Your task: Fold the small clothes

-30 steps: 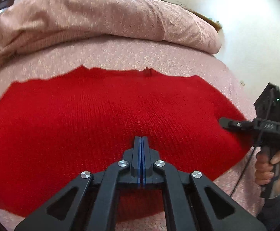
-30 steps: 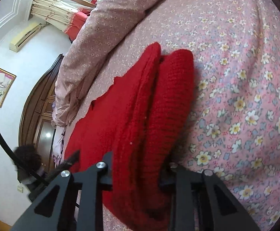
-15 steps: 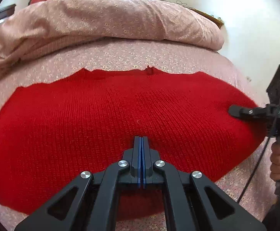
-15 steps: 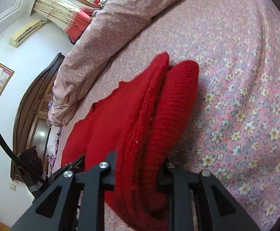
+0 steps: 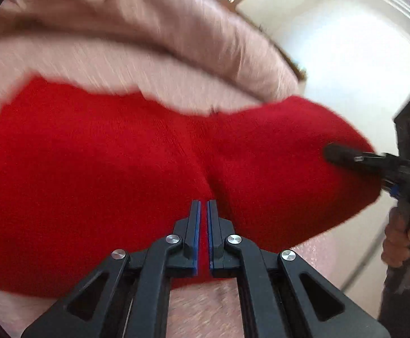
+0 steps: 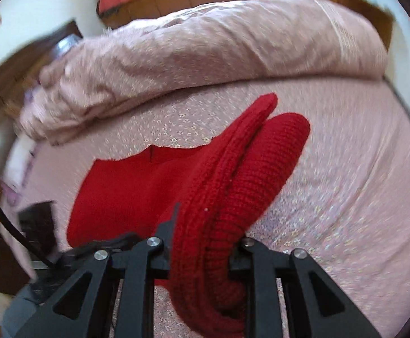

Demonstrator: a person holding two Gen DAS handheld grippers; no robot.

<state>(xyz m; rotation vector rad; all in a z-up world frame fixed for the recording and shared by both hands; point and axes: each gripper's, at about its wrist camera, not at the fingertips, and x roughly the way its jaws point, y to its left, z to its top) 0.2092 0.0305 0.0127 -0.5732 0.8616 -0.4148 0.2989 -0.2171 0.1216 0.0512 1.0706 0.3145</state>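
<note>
— On the bed (image 6: 346,169), where exactly is the sweater (image 5: 106,183)?

— Spread across the flowered sheet, just below the rolled pink quilt (image 6: 219,50) that lies along the bed's far side. Its right end is lifted off the bed and bunched

— What has that end?

— The right gripper (image 6: 202,256). A thick fold of red knit fills the gap between its fingers, clamped firmly

— And the left gripper (image 5: 202,236)?

— At the sweater's near edge, by the middle of the bed. Its blue-lined fingers stand almost together with a strip of red between them, so it is pinching the knit. A crease runs up from there

— Anyone visible?

— A hand (image 5: 399,242) on the right gripper's handle, beyond the bed's right side
</note>
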